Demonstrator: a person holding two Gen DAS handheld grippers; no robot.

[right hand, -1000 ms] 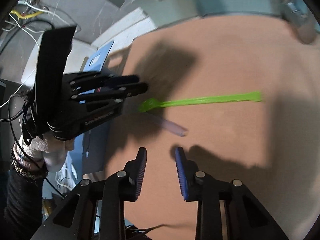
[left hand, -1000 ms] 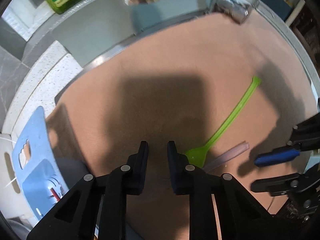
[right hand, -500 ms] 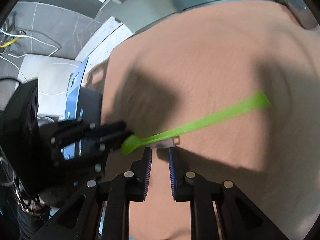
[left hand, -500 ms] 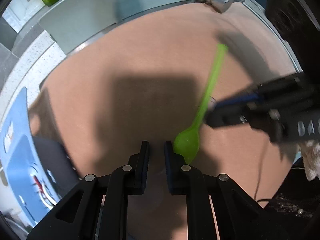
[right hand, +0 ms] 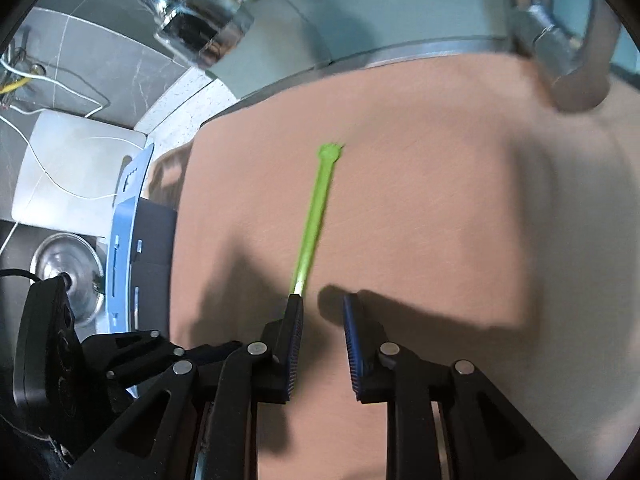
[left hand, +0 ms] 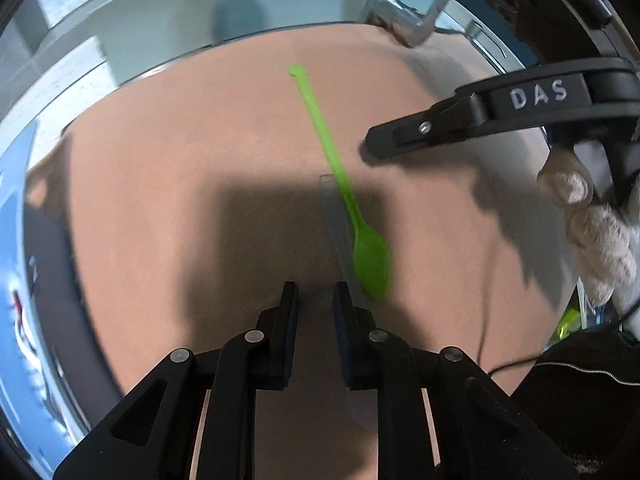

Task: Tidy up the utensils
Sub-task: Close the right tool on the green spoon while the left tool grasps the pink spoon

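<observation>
Green spoon lying on the tan mat at frame centre, beside a clear utensil. Left gripper and right gripper hovering with jaws narrowly apart, having just been opening, nothing between them. Risk: the thin, flat spoon is likely skidding away if pads descend off-centre.

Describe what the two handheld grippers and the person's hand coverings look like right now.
Both grippers are black, with silver pivot pins and ridged blue pads on the fingers. The left gripper shows copper-coloured strips along its linkages. The right gripper bears white "DAS" lettering. A whitish knit glove and a dark sleeve are worn.
</observation>
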